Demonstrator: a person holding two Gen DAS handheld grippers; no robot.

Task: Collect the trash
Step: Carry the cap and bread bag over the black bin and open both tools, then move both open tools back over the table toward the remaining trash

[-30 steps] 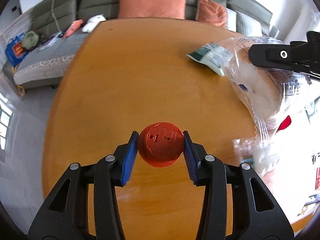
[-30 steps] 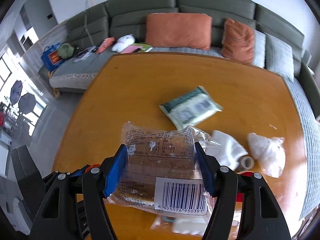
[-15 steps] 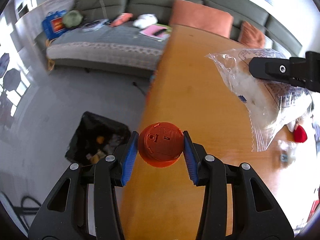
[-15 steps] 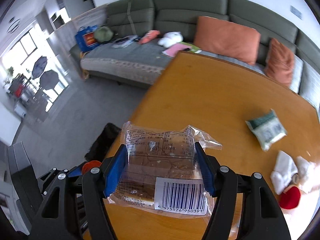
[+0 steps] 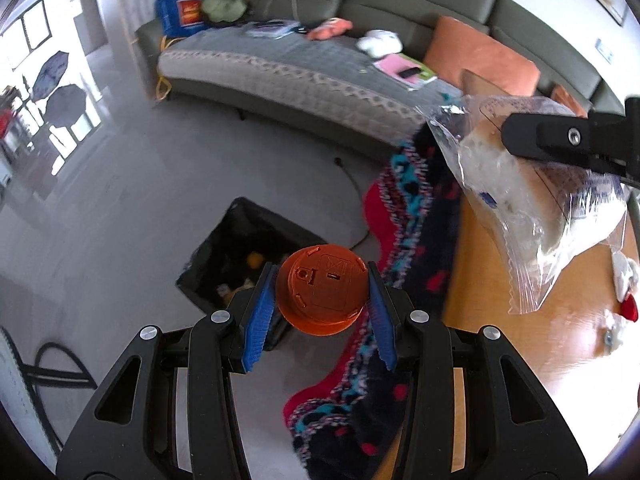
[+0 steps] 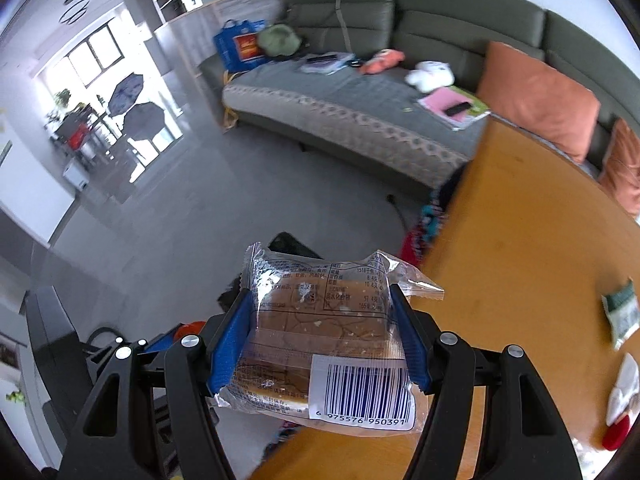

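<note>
My left gripper point(image 5: 322, 300) is shut on an orange round plastic cap point(image 5: 322, 294) and holds it in the air, just right of a black-lined trash bin point(image 5: 236, 252) on the grey floor. My right gripper point(image 6: 322, 340) is shut on a clear bread packet point(image 6: 324, 340) with a barcode, held over the table's left edge. That packet point(image 5: 528, 204) and the right gripper's finger point(image 5: 560, 140) show at the right of the left wrist view. The bin's top point(image 6: 292, 246) peeks out behind the packet in the right wrist view.
The wooden table point(image 6: 540, 280) carries a green packet point(image 6: 620, 312), white tissues point(image 6: 624, 384) and a red piece point(image 6: 616, 434). A red, black and blue patterned fabric point(image 5: 400, 240) lies beside the table. A grey sofa point(image 6: 360, 112) with orange cushions stands behind.
Both grippers have swung left off the table towards the floor with their loads. The trash bin has come nearer, close behind the cap in the left wrist view.
</note>
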